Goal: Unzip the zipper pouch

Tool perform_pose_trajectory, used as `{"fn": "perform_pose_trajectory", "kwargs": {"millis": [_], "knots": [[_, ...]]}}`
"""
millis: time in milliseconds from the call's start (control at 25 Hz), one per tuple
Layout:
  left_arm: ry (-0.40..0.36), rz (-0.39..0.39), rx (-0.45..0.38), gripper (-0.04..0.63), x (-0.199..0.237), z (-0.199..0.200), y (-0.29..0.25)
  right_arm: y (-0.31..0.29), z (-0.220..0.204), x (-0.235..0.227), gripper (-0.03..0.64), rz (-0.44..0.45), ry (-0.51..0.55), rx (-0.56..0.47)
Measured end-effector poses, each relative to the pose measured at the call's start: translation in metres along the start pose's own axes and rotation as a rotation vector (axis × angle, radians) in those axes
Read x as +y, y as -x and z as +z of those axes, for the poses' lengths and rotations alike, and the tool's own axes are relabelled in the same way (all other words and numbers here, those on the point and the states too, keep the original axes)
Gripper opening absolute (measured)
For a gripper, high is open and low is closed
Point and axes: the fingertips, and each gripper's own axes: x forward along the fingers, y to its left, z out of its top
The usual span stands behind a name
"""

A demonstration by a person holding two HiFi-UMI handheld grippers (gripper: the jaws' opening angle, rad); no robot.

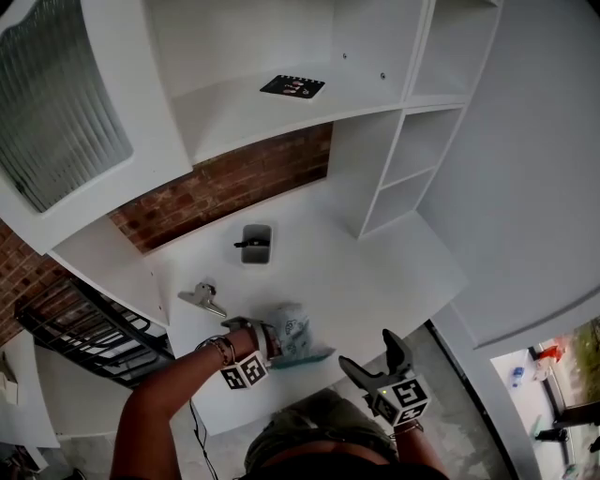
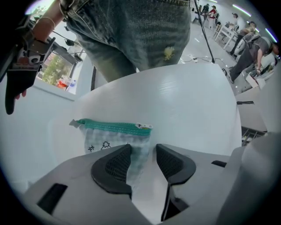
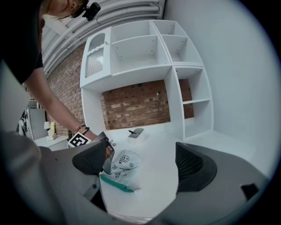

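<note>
A mock home study stands inside an open-plan workspace: a white surface (image 1: 375, 281) sits beneath built-in white shelves (image 1: 412, 159), a brick back wall (image 1: 234, 183) and a ribbed-glass cabinet door (image 1: 56, 103), while beyond its front edge people (image 2: 252, 41) work around tables under strip lights (image 2: 239, 9).

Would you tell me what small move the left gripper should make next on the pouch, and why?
Probably close the left gripper on the pouch to pin it. Its jaws stand apart astride the checked fabric, not yet pinching it. The zipper pull sits at the end of a closed zipper, and the right gripper is open and empty, free to take it afterwards.
</note>
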Motion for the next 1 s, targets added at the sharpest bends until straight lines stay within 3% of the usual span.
{"fn": "perform_pose_trajectory", "kwargs": {"millis": [200,320,360,400,720,1000], "knots": [[0.015,-0.073,-0.022,0.138,-0.006,0.000,-0.001,-0.004,0.001,-0.005,0.489,0.009,0.013,0.002],[0.069,-0.084,-0.029,0.088,-0.006,0.000,0.001,-0.007,0.002,-0.007,0.489,0.015,0.009,0.001],[0.109,-0.072,-0.037,0.032,-0.004,-0.001,0.001,-0.008,0.003,-0.006,0.488,0.018,0.007,0.000],[0.156,-0.059,-0.047,0.028,-0.002,-0.001,0.003,-0.009,0.004,-0.005,0.488,0.024,0.011,0.000],[0.462,0.013,-0.129,0.014,0.020,-0.006,0.026,-0.020,0.005,0.003,0.485,0.074,0.017,0.003],[0.810,0.182,-0.256,0.012,0.057,-0.026,0.065,-0.026,0.007,0.013,0.482,0.115,0.028,0.003]]}}
